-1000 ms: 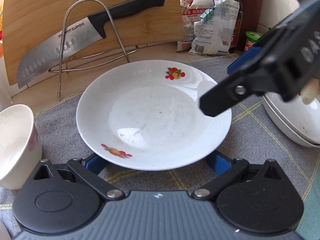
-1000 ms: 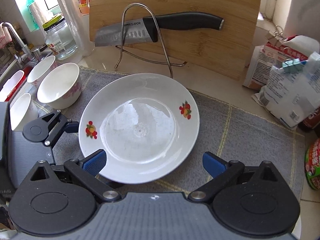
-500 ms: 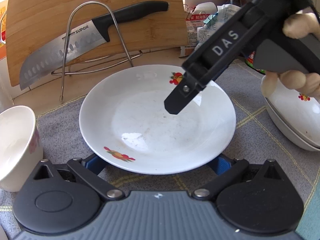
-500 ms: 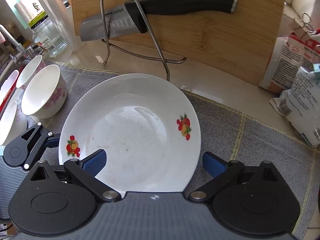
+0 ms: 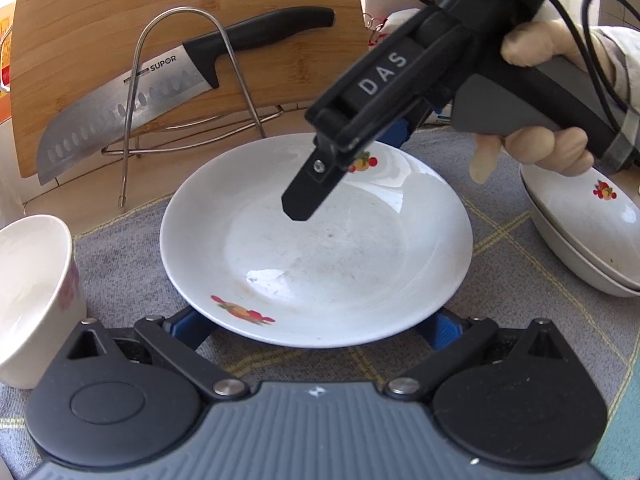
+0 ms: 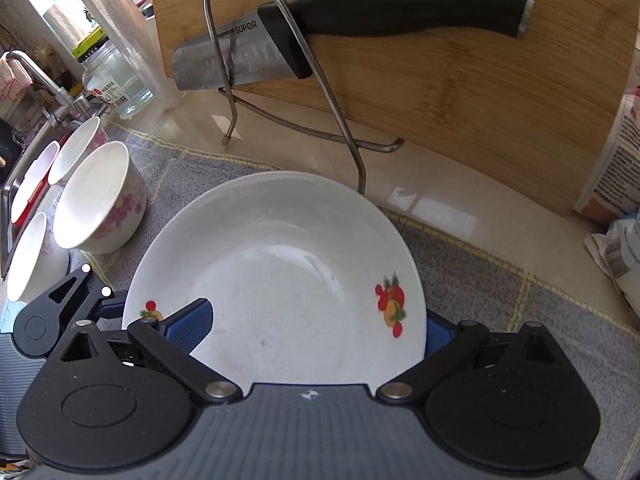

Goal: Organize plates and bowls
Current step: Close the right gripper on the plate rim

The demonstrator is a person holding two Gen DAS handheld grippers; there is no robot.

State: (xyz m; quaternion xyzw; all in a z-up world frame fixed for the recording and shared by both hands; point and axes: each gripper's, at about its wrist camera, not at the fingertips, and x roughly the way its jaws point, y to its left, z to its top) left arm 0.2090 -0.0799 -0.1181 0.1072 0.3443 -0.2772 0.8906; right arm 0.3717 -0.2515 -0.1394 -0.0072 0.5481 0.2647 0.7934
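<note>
I am angling my right tongs (image 6: 316, 328) down over the fruit-patterned plate (image 5: 320, 240), fingers apart straddling it; my left tongs (image 5: 316, 324) are waiting spread at its near rim.

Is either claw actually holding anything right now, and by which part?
Nothing is gripped yet. The right claw straddles the rim of the plate, jaws open; the left claw is open too.

A knife (image 6: 352, 28) rests in a wire rack (image 6: 280, 80) against the board (image 6: 460, 92); a jar (image 6: 112, 84) stands left of the board.

Bright daylight, fisheye-warped edges, glare.
</note>
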